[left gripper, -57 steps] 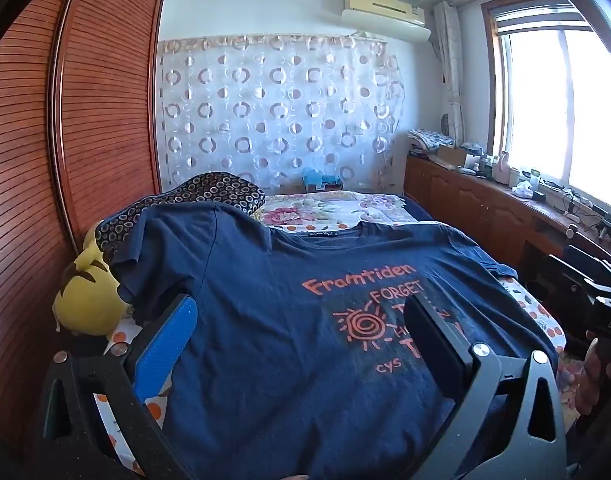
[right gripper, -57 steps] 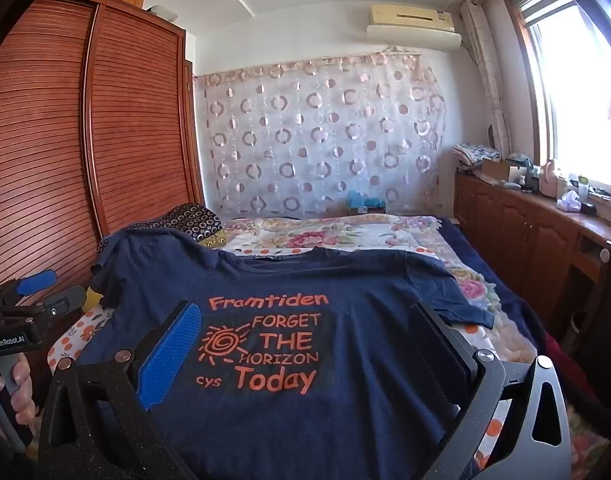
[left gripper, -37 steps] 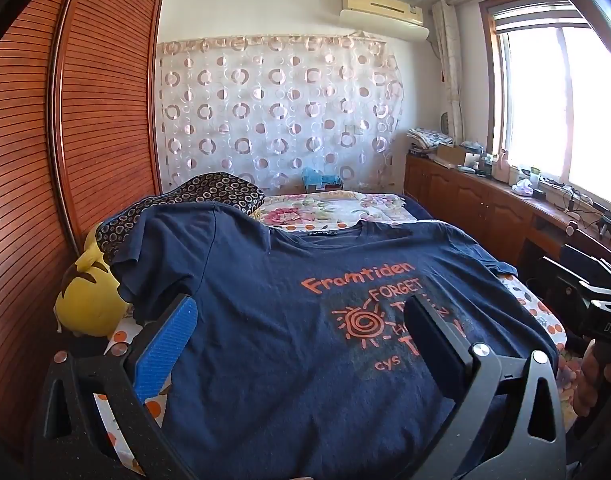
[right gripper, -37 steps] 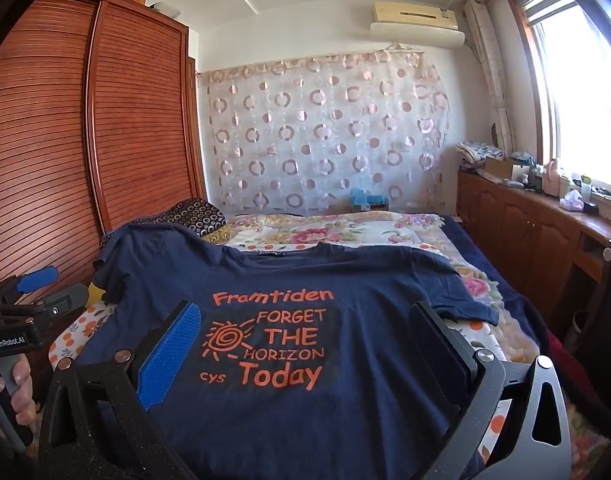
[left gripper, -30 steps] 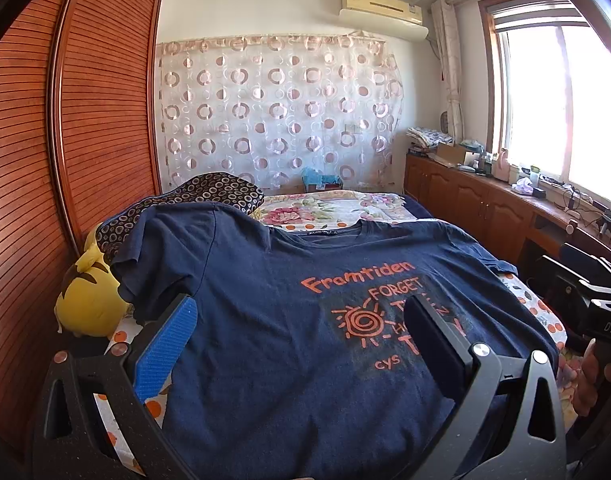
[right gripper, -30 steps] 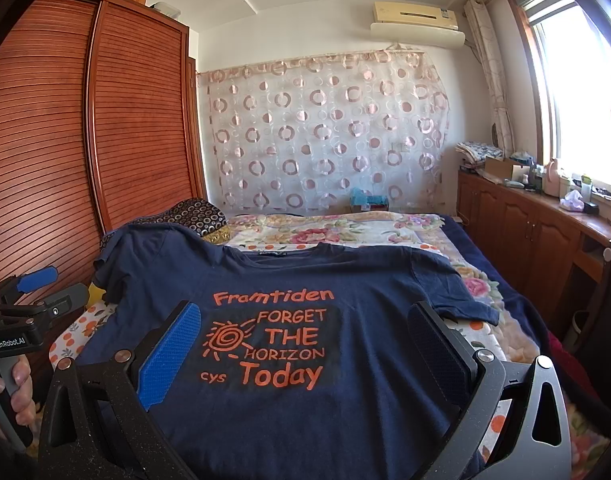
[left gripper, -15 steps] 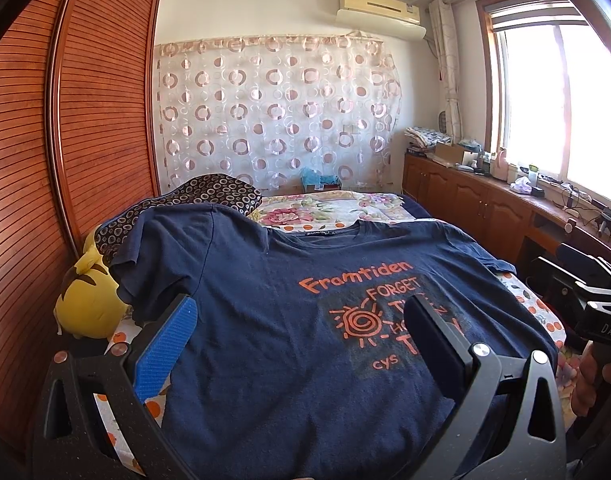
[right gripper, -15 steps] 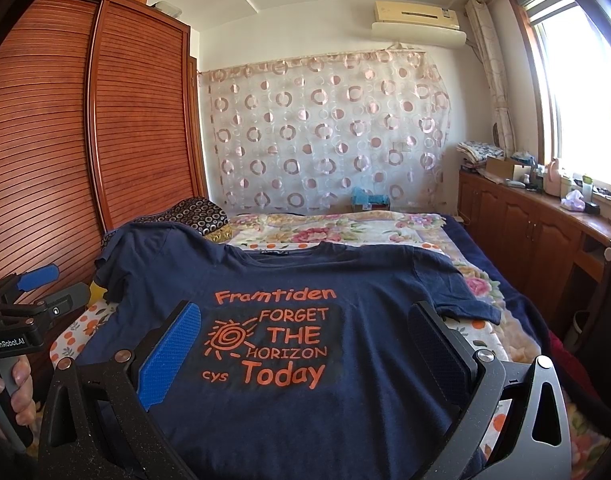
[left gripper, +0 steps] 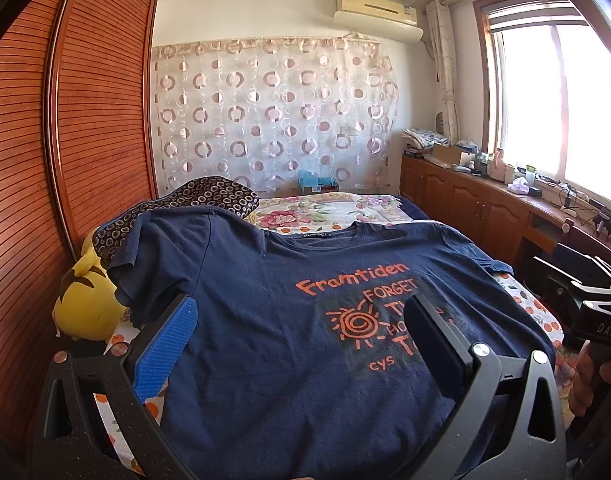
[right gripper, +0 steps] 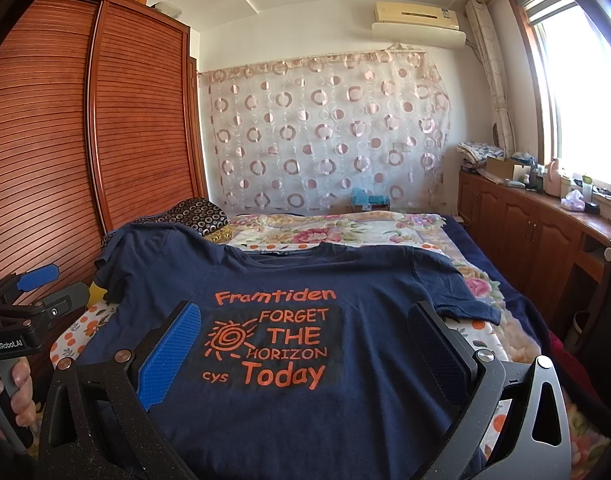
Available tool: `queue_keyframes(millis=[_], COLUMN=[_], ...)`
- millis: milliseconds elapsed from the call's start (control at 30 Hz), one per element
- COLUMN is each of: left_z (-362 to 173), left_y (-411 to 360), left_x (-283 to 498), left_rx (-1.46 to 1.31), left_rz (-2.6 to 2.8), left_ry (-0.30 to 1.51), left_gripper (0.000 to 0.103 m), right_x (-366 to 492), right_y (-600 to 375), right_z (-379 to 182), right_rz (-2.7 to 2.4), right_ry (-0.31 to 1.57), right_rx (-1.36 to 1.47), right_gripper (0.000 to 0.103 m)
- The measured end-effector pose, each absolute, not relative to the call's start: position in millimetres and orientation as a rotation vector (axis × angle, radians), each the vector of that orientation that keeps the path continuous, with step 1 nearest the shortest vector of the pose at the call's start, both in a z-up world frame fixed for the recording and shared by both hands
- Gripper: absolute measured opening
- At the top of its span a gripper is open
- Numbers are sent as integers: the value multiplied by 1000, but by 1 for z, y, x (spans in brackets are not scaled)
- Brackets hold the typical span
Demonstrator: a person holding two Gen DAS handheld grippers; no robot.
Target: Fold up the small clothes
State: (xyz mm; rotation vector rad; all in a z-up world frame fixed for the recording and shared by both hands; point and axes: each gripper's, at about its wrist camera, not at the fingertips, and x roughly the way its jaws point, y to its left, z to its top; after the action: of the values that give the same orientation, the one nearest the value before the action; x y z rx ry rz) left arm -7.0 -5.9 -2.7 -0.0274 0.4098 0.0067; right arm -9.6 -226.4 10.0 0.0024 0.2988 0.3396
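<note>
A navy T-shirt (right gripper: 345, 360) lies spread flat, front up, across a bed (right gripper: 345, 228) with a floral cover, filling the lower middle of both frames. Orange lettering on its chest reads "Framtiden FORGET THE HORIZON Today" beside a spiral sun. Its collar points toward the far end of the bed; one sleeve drapes over a dark circle-patterned pillow (left gripper: 209, 196) at centre left, the other lies flat at centre right.

In the left wrist view, the left gripper (left gripper: 301, 332) hovers above the shirt's lower part, its fingers (left gripper: 165, 344) spread wide with nothing between them. The right gripper (right gripper: 305, 336) does likewise in its own view, fingers wide apart and empty, framing the printed text.

A yellow plush toy (left gripper: 85, 312) sits at the left edge of the bed beside a slatted wooden wardrobe (left gripper: 85, 120). A sheer curtain (left gripper: 273, 120) with rings hangs at the back, an air conditioner (left gripper: 375, 10) above it. At right, a wooden counter (left gripper: 477, 208) runs below a bright window (left gripper: 561, 100)
</note>
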Motion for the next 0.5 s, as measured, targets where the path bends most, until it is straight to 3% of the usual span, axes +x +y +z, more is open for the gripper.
queue_keyframes(millis=[500], left_z=[-3], left_y=[-7], left_x=[-7], left_rx=[-23], left_rz=[8], left_ry=[406], left_gripper=[103], right_x=[-9], right_y=[-227], right_z=[11], right_rz=[340], right_ry=[300], right_rx=[3], right_gripper=[103])
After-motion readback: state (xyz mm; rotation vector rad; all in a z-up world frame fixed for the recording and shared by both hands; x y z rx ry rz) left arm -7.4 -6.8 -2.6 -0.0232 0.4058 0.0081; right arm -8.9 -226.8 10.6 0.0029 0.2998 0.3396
